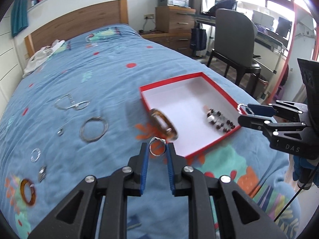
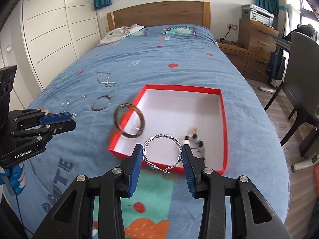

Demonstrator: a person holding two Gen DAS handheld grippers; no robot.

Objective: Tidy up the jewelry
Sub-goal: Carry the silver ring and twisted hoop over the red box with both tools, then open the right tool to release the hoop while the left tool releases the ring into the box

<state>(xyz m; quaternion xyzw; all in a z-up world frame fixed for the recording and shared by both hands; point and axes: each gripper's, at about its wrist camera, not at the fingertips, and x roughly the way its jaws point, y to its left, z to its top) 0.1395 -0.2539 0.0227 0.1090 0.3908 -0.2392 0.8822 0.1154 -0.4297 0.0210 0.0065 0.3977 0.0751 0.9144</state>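
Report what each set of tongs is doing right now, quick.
Left tongs: shut on a small silver ring.
Right tongs: shut on a twisted silver hoop bracelet.

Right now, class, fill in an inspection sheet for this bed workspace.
Surface: blue patterned quilt, wrinkled.
Job's things: red box holds a beaded bracelet; amber bangle blurred over its rim; silver bangle, chain, second amber bangle on the quilt.
Clutter: white garment by the headboard.
Grippers: left gripper shut on a small ring; right gripper shut on a twisted silver hoop.
Cables: black cable below the right gripper.
Surroundings: chair, drawers, printer.
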